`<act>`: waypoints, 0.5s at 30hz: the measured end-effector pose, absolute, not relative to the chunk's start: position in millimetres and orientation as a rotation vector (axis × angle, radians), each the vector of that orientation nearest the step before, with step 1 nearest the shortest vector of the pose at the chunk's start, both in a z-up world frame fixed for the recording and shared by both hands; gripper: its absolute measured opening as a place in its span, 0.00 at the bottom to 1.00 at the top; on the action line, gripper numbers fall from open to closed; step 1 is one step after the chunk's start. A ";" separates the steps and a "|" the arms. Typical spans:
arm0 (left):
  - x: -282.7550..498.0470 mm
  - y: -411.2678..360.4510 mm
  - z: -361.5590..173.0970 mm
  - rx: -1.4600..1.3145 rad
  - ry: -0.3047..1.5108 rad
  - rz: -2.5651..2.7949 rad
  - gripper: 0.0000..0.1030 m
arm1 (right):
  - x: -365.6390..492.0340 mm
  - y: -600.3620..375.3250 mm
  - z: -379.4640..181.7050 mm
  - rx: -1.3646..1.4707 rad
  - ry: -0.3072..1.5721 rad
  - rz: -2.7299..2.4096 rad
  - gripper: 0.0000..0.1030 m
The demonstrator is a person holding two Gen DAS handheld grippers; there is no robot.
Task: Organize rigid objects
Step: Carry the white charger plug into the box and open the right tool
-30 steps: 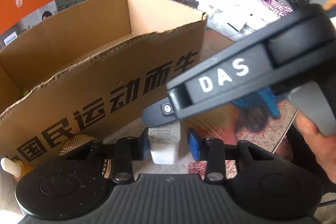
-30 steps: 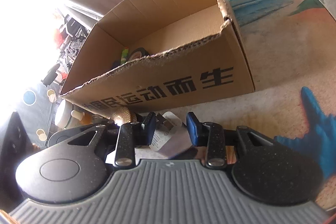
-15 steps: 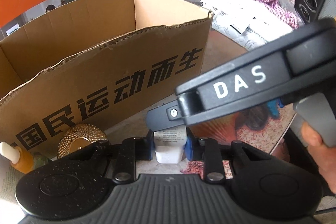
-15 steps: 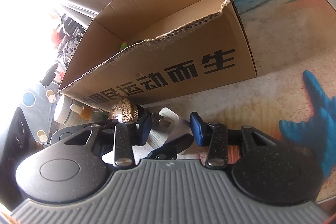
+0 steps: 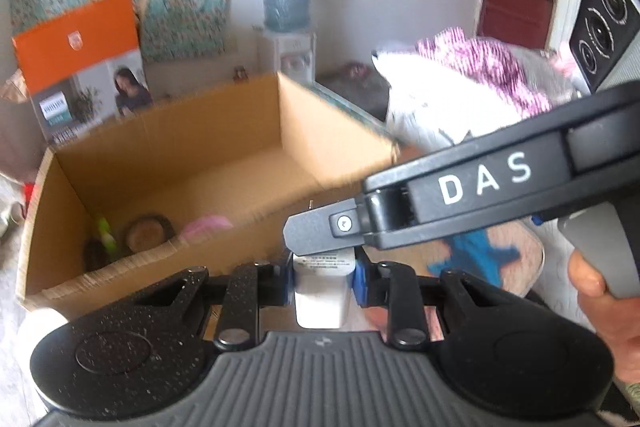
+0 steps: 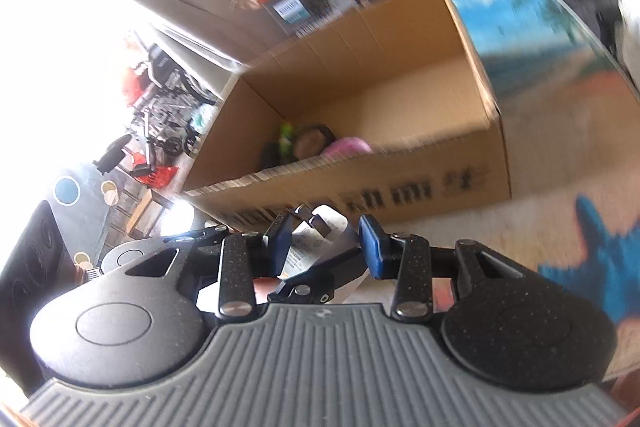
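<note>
1. left tool (image 5: 323,273) clenched on a white charger (image 5: 322,287); the blue pads press its two sides, and its printed label faces up.
2. charger held above the near wall of the cardboard box (image 5: 240,147), not inside it; blur makes the exact height hard to judge.
3. right tool (image 6: 326,243) has its jaws apart, a blue pad on either side of the charger's pronged end (image 6: 320,235); contact with the pads cannot be told.
4. in the left wrist view the right tool's body, marked "das" (image 5: 484,179), crosses from the right, its dark tip just over the charger. a hand (image 5: 600,307) grips its grey handle at the right edge.
5. box open-topped, standing on a worktop (image 6: 540,211) with a beach print and a blue starfish (image 6: 600,267).
6. inside the box, in the left corner: a green item (image 5: 105,231), a round brown item (image 5: 148,233) and a pink item (image 5: 206,227), close together; too blurred to name.
7. behind the box, an orange carton (image 5: 80,47) stands upright. a speaker (image 5: 604,23) sits at the far right.
</note>
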State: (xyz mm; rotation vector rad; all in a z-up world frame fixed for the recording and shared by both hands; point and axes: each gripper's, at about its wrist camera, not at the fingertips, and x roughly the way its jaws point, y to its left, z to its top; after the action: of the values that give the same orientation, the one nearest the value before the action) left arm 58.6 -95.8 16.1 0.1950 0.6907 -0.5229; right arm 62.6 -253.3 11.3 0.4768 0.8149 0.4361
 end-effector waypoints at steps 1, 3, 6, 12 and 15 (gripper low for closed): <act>60.4 -93.3 24.2 0.190 0.677 -0.515 0.27 | 63.9 -251.4 20.2 0.466 0.797 0.447 0.35; 67.9 -88.3 41.0 0.173 0.658 -0.493 0.27 | 69.9 -248.5 38.4 0.440 0.761 0.477 0.35; 82.0 -83.8 61.4 0.163 0.628 -0.459 0.27 | 88.3 -244.4 63.4 0.404 0.717 0.515 0.35; 141.2 -76.3 74.4 0.110 0.685 -0.385 0.27 | 157.0 -236.8 84.3 0.388 0.730 0.570 0.35; 178.3 -69.0 67.3 0.064 0.752 -0.340 0.27 | 201.6 -231.5 78.3 0.396 0.784 0.586 0.35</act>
State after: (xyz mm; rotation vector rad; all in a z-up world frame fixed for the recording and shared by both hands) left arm 178.3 -69.0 67.3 0.0639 0.7516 -0.3401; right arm 201.6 -231.5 78.3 0.3958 0.7840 0.5859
